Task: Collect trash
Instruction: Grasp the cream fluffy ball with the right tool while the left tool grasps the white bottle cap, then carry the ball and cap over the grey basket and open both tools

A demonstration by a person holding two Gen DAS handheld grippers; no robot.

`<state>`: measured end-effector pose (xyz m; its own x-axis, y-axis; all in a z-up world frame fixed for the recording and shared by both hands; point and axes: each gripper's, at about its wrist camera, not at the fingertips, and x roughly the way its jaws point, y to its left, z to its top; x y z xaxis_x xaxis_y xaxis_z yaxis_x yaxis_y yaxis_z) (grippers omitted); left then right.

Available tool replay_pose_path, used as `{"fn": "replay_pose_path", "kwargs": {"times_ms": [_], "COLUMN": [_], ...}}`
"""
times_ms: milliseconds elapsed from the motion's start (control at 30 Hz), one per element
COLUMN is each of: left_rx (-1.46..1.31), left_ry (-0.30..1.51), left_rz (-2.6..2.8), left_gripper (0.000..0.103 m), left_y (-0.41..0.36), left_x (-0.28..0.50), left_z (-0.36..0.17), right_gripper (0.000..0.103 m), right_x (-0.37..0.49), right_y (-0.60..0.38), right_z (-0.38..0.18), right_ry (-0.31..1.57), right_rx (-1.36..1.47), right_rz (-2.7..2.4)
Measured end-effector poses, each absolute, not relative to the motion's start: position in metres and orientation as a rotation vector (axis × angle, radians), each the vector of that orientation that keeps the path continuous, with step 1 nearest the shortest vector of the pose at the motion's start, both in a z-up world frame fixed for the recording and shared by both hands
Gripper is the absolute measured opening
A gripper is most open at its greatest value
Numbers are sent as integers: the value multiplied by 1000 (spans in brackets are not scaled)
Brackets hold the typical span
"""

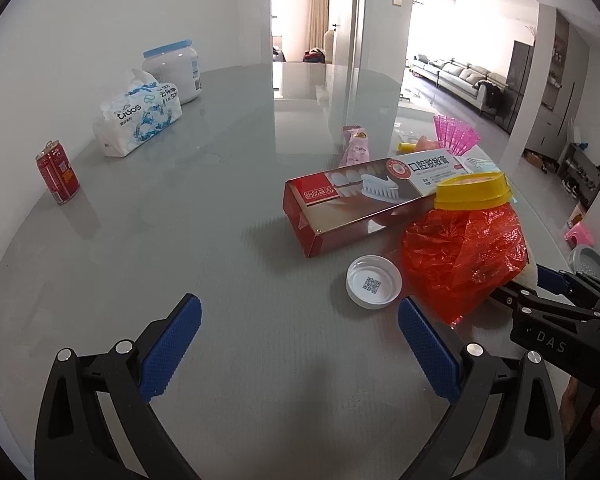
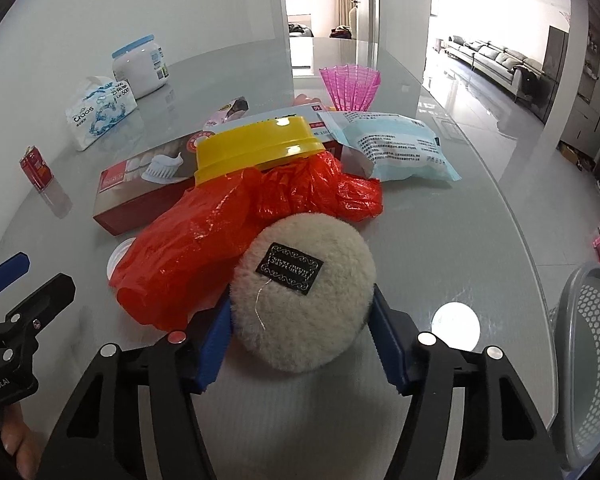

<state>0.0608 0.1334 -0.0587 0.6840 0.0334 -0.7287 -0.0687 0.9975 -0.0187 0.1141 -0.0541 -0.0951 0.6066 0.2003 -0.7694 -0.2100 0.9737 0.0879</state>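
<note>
My right gripper clamps the fluffy round puff between both blue pads, on the table beside the red plastic bag. My left gripper gapes empty near the white cap.

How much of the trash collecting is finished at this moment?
Nothing looks collected yet: what shows of the grey basket looks empty. In hand: the right gripper clamps the fluffy round pad. Left: red bag, toothpaste box, white lid. The left gripper is open.
</note>
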Motion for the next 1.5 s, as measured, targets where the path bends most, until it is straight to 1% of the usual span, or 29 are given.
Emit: {"fn": "replay_pose_path", "kwargs": {"times_ms": [200,367,500,700,767,833,867,933,967,1000,1033,1067,1100,1267,1500], "left_rx": [-70,-40,15,9,5,-8,-11,-6,-5,-6,-2,2,2,-9,15], "left_ry": [844,883,915,952,960,963,960,945,940,937,933,932,936,920,830], "left_rz": [31,29,68,60,50,37,37,33,27,16,7,-3,-13,-9,29], "left_gripper": [97,97,97,95,93,85,83,71,67,59,48,41,39,38,38], "left_y": [130,120,110,104,101,100,99,96,95,94,93,92,92,99,106], "left_x": [66,75,85,100,103,105,106,106,106,105,105,104,103,88,54], "left_z": [-65,-74,-83,-89,-89,-89,-89,-88,-88,-87,-86,-85,-84,-81,-53], "right_gripper": [59,59,59,59,59,59,59,59,59,59,59,59,59,59,59], "right_x": [94,73,57,47,45,43,41,42,41,41,41,40,40,35,23], "right_y": [-75,-98,-115,-129,-131,-133,-134,-133,-133,-133,-133,-133,-133,-134,-136], "right_z": [-90,-85,-79,-73,-74,-73,-72,-71,-71,-70,-70,-69,-69,-68,-67], "right_ry": [872,858,839,826,832,825,821,819,818,817,816,816,816,812,801], "right_rx": [52,134,157,184,191,198,202,208,208,208,208,210,209,212,211], "right_rz": [209,186,175,174,188,195,198,202,200,198,196,196,196,193,185]}}
